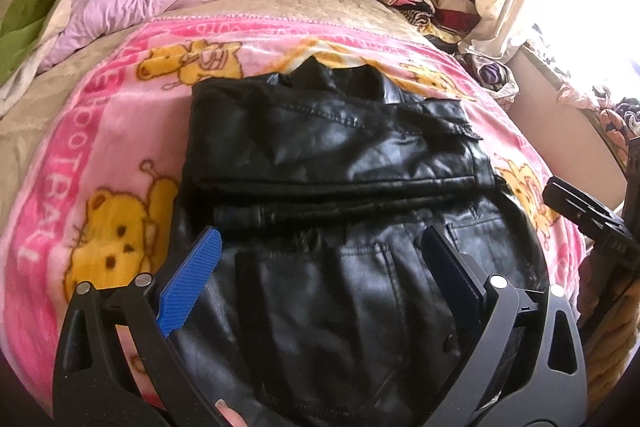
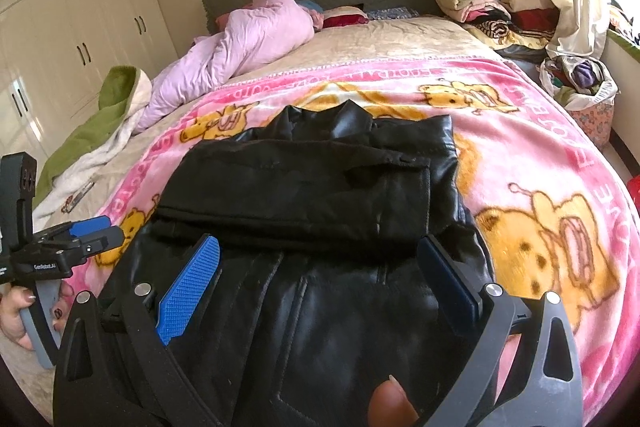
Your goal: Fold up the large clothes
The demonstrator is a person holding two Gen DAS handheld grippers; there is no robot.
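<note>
Sleeves look folded in on the jacket [image 1: 332, 155]; both my grippers [image 1: 316, 267] [image 2: 320, 271] hover released. Next: grab the hem, fold up.

The left claw [image 1: 320, 267] was spread wide, its two blue-padded fingers [image 1: 188, 283] well apart with nothing between them. The right claw [image 2: 320, 275] was likewise wide open, its fingers [image 2: 188, 291] angled outward and gripping nothing. In the right wrist view the left claw appeared at the far left edge, held by a hand [image 2: 20, 315] wrapped around its grey handle. A fingertip [image 2: 390, 405] showed at the bottom edge of that view, and another fingertip [image 1: 230, 415] at the bottom of the left wrist view.
</note>
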